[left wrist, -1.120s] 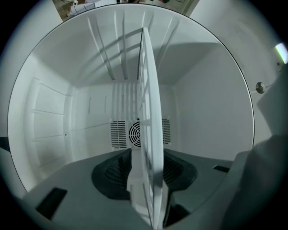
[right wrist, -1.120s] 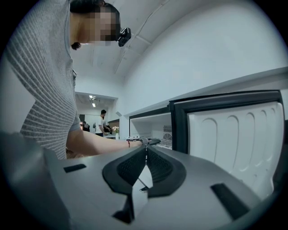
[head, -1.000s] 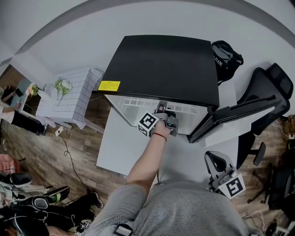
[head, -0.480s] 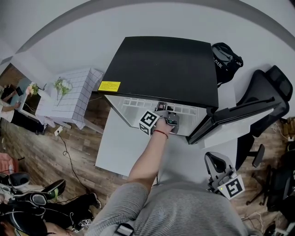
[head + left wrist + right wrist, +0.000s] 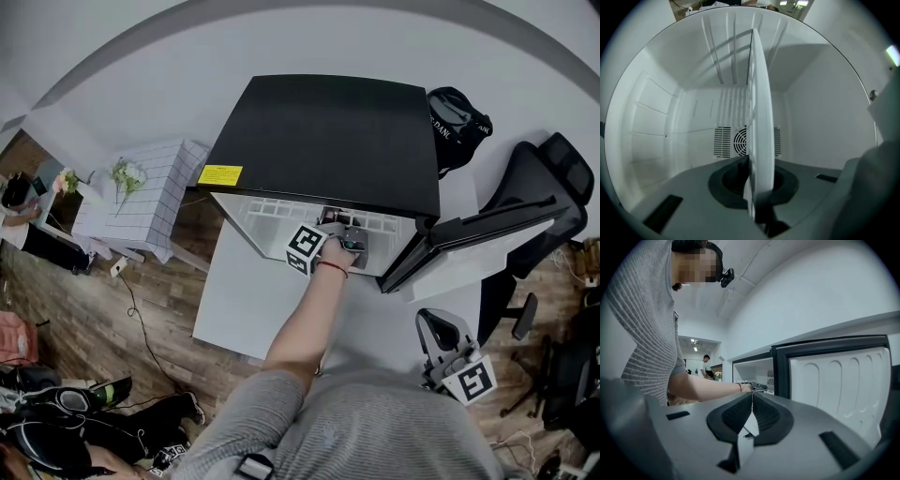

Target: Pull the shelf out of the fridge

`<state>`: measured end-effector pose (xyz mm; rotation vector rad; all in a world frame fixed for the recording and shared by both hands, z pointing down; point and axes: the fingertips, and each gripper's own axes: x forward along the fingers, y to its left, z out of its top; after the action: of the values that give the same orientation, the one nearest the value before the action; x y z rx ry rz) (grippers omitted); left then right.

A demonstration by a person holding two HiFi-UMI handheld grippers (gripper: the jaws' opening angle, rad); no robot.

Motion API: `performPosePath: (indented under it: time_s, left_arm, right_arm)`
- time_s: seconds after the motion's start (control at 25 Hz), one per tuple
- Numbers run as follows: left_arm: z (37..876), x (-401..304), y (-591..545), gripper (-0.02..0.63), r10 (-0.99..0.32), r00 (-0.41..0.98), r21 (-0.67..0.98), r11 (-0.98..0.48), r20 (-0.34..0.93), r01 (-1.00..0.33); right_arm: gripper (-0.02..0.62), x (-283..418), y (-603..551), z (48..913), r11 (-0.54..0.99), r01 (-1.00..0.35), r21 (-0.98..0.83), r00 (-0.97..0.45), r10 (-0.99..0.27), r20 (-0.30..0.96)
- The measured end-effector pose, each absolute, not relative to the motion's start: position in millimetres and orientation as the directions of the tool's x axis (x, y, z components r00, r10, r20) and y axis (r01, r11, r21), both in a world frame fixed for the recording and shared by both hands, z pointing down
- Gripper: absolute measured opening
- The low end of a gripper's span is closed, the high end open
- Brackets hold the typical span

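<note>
A black-topped fridge (image 5: pixel 328 141) stands with its door (image 5: pixel 487 234) swung open to the right. My left gripper (image 5: pixel 349 246) reaches into the white interior. In the left gripper view the white shelf (image 5: pixel 761 117) runs edge-on between the jaws of that gripper (image 5: pixel 757 180); the jaws are closing and the pads sit against both faces of the shelf's front edge. My right gripper (image 5: pixel 459 361) hangs low beside the person's body, away from the fridge. In the right gripper view its pads (image 5: pixel 752 411) meet with nothing between them, and the open fridge (image 5: pixel 754 371) and door (image 5: pixel 839 380) lie ahead.
An office chair (image 5: pixel 553 178) stands right of the open door, and a black bag (image 5: pixel 459 117) lies behind the fridge. A white gridded stand with flowers (image 5: pixel 150 197) is at the left. Shoes and cables (image 5: pixel 84 403) litter the floor lower left. Another person (image 5: pixel 706 364) stands far off.
The left hand and gripper have edged a little deeper into the fridge opening. The right gripper has stayed in place.
</note>
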<state>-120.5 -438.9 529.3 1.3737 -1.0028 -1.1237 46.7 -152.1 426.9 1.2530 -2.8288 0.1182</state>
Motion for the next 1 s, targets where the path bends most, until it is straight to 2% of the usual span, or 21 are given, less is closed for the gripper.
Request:
performPosePath:
  time_s: [0.24, 1.0]
  left_arm:
    - [529.9, -121.1, -438.6, 0.037, -0.972, 0.212, 0.995, -0.103, -0.096, -0.019]
    - [530.6, -121.8, -438.7, 0.032, -0.972, 0.206, 0.993, -0.115, -0.116, 0.016]
  right_arm:
    - [0.014, 52.9, -148.6, 426.7, 0.662, -0.748, -0.048, -0.664, -0.745, 0.067]
    - [0.014, 58.5, -136.6, 423.0, 0.656, -0.754, -0.039, -0.657, -0.751, 0.068]
